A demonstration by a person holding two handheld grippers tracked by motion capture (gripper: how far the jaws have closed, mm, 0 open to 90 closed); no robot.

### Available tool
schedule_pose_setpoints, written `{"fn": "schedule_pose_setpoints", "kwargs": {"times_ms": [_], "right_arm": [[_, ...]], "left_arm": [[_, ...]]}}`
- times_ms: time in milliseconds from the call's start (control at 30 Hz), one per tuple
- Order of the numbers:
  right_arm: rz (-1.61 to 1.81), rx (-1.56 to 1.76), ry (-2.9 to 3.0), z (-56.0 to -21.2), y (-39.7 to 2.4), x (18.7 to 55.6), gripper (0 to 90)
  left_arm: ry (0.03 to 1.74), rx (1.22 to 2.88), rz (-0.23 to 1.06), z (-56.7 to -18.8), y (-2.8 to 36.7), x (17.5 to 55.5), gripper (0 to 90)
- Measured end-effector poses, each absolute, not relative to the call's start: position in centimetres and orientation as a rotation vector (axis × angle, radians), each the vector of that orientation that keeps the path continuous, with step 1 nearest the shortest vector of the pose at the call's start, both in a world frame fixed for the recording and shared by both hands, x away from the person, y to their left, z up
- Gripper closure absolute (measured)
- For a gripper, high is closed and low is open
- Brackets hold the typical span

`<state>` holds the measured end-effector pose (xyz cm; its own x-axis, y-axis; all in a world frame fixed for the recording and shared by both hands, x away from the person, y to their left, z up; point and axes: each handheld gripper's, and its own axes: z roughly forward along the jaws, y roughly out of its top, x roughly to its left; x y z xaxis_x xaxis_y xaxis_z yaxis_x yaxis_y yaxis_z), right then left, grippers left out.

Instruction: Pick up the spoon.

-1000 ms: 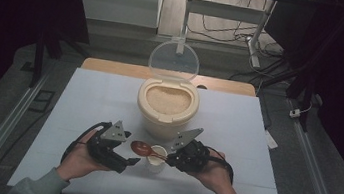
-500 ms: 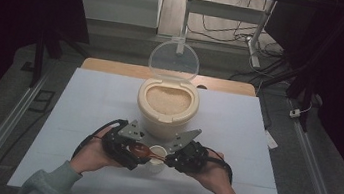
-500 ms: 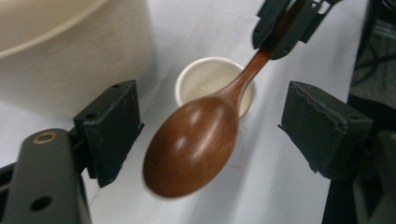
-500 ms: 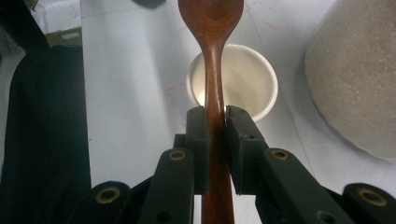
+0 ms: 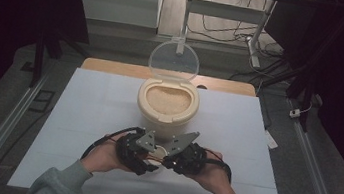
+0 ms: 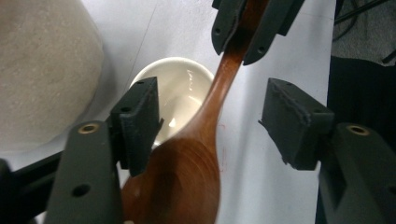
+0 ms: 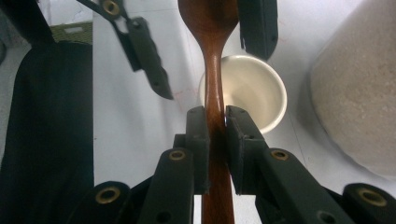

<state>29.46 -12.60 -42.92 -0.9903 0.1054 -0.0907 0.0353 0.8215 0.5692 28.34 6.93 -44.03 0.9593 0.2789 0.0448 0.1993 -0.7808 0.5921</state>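
Observation:
A brown wooden spoon (image 7: 214, 60) is held by its handle, with my right gripper (image 7: 215, 135) shut on it. The spoon's bowl (image 6: 182, 182) lies between the spread pads of my left gripper (image 6: 215, 123), which is open and not pressing on it. Under the spoon a small white cup (image 6: 180, 91) stands empty on the table. In the high view both grippers, left (image 5: 149, 149) and right (image 5: 171, 155), meet tip to tip at the front centre, just in front of the beige rice container (image 5: 168, 101). The cup (image 5: 156, 151) peeks out between them.
The rice container is full of rice and its clear round lid (image 5: 175, 59) stands open at the back. A white sheet (image 5: 93, 107) covers the table, with free room left and right of the hands. Metal rails (image 5: 10, 121) run along both table sides.
My left gripper has moved right, toward the right gripper, and its open jaws now straddle the spoon's bowl. The right gripper has stayed put with the spoon over the cup.

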Motion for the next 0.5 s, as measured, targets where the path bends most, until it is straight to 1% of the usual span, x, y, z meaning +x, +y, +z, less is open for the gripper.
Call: {"fn": "schedule_pose_setpoints", "kwargs": {"times_ms": [167, 200, 233, 267, 300, 367, 400, 433, 467, 500], "right_arm": [[0.899, 0.053, 2.873, -42.7, -12.52, 29.13, 79.7], [0.899, 0.053, 2.873, -42.7, -12.52, 29.13, 79.7], [0.899, 0.03, 2.872, -42.66, -12.48, 28.98, 79.7], [0.899, 0.03, 2.872, -42.66, -12.48, 28.98, 79.7], [0.902, 0.0, 2.866, -42.64, -12.42, 28.87, 79.7], [0.895, -0.025, 2.862, -42.57, -12.39, 28.75, 79.6], [0.895, -0.025, 2.862, -42.57, -12.39, 28.75, 79.6], [0.899, -0.041, 2.859, -42.57, -12.34, 28.61, 79.7], [0.895, -0.05, 2.855, -42.56, -12.33, 28.56, 79.6], [0.895, -0.05, 2.855, -42.56, -12.33, 28.56, 79.6]], "left_arm": [[0.313, 2.5, 0.159, -44.04, 6.85, 28.43, 46.3], [0.307, 2.502, 0.155, -44.07, 6.82, 28.45, 46.3], [0.302, 2.504, 0.149, -44.1, 6.81, 28.46, 50.8], [0.296, 2.507, 0.143, -44.13, 6.79, 28.48, 50.8], [0.29, 2.509, 0.137, -44.17, 6.77, 28.49, 55.4], [0.278, 2.515, 0.122, -44.26, 6.73, 28.52, 60.3], [0.271, 2.519, 0.117, -44.29, 6.72, 28.55, 60.3], [0.266, 2.522, 0.111, -44.32, 6.72, 28.58, 66.3], [0.257, 2.524, 0.098, -44.34, 6.72, 28.62, 68.3], [0.246, 2.527, 0.083, -44.37, 6.71, 28.63, 68.3]]}}
